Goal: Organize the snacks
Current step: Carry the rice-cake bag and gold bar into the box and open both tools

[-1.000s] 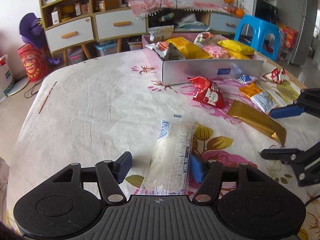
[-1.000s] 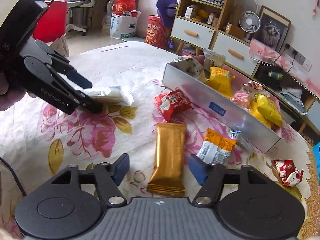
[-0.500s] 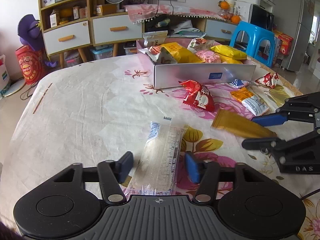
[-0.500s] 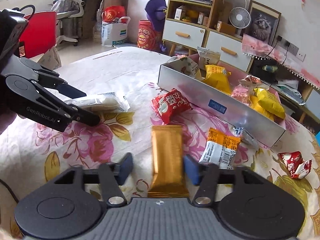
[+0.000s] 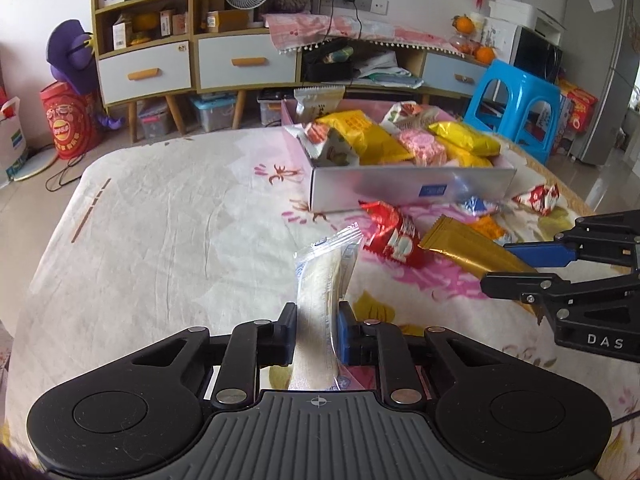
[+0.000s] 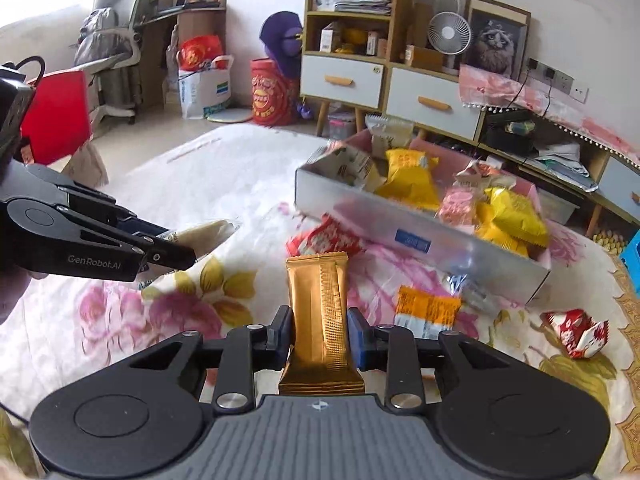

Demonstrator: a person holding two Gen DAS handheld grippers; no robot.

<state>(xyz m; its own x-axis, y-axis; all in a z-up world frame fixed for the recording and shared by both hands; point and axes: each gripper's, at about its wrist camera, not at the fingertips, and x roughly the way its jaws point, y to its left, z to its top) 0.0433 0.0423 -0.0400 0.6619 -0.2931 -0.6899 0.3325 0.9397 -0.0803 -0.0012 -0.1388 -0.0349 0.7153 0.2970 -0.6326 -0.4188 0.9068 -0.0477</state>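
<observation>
My left gripper [image 5: 317, 334] is shut on a clear packet of white wafers [image 5: 322, 292] and holds it tilted up off the tablecloth. My right gripper [image 6: 320, 334] is shut on a gold snack bar [image 6: 320, 312], also lifted. Each gripper shows in the other's view: the right one [image 5: 520, 264] with the gold bar [image 5: 468, 250], the left one [image 6: 176, 248] with the clear packet [image 6: 208, 232]. The silver snack box [image 5: 400, 188] holds several yellow, pink and white packets. It also shows in the right wrist view [image 6: 420, 232].
Loose on the floral cloth by the box: a red packet [image 5: 394, 234], an orange-and-white packet [image 6: 426, 312], a small blue-silver packet [image 5: 476, 205] and a red-white candy bag [image 6: 576, 330]. A blue stool [image 5: 516, 108] and drawer cabinets [image 5: 192, 68] stand beyond the table.
Both grippers have closed on their snacks and lifted them: the left on the clear wafer packet, the right on the gold bar. Both packets now tilt up off the cloth.
</observation>
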